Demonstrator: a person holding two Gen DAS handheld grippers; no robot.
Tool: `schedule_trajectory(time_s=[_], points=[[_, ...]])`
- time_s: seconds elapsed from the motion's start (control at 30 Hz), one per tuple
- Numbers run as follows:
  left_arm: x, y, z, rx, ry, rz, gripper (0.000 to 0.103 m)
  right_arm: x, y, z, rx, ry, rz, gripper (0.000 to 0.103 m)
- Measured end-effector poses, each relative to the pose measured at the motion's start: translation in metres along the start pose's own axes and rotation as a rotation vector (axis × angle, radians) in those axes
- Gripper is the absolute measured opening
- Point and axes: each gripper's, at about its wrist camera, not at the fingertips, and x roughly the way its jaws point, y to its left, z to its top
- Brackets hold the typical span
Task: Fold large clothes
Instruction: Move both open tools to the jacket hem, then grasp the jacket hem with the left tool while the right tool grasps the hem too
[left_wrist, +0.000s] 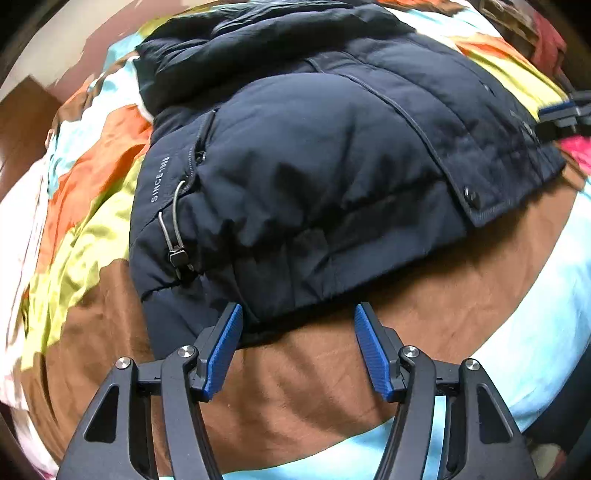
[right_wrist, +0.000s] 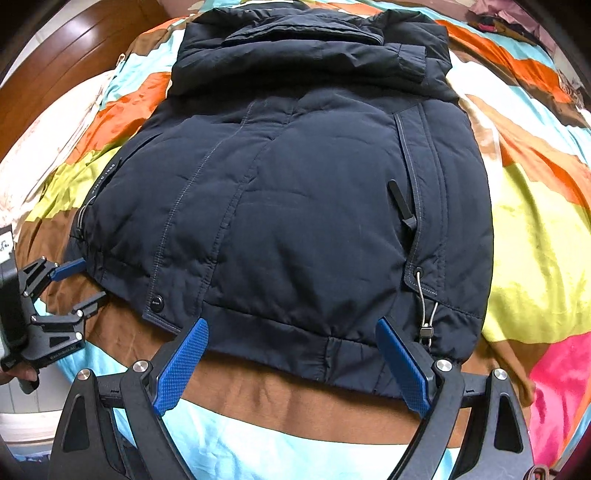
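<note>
A navy puffer jacket (right_wrist: 288, 206) lies flat on a bed, hem toward me and collar folded at the far end. My right gripper (right_wrist: 291, 326) stands wide open over the hem's middle. The hem edge lies between its blue pads (right_wrist: 181, 365), which do not press on it. My left gripper (left_wrist: 297, 312) is open at the hem's left corner, its tips just reaching the edge beside a drawcord toggle (left_wrist: 177, 254). The right wrist view shows the left gripper (right_wrist: 92, 278) at the jacket's left corner. In the left wrist view the right gripper (left_wrist: 545, 120) shows at the far right edge.
The bedspread (right_wrist: 535, 240) has orange, yellow, brown, pale blue and pink patches, and a brown band (left_wrist: 314, 387) lies under the hem. A wooden headboard (right_wrist: 55, 74) rises at the far left. A hand (right_wrist: 22, 374) holds the left gripper. Clutter sits at the far right corner (right_wrist: 517, 22).
</note>
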Motion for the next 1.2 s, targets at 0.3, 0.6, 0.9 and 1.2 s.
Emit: schedule_trajectory(time_s=[0.3, 0.6, 0.9, 1.2], points=[[0.010, -0.013, -0.003, 0.154, -0.079, 0.105, 0.056, 0.000, 0.002, 0.000, -0.010, 0.000, 0.006, 0.092], [0.015, -0.001, -0.005, 0.132, -0.068, 0.117, 0.056, -0.001, -0.006, -0.003, -0.002, 0.006, 0.004, 0.092], [0.014, 0.001, 0.009, 0.047, -0.059, 0.073, 0.036, 0.004, -0.012, -0.015, -0.029, 0.029, -0.017, 0.092], [0.008, 0.030, 0.033, -0.121, 0.015, -0.097, 0.019, 0.011, -0.013, -0.040, -0.097, 0.046, -0.076, 0.092]])
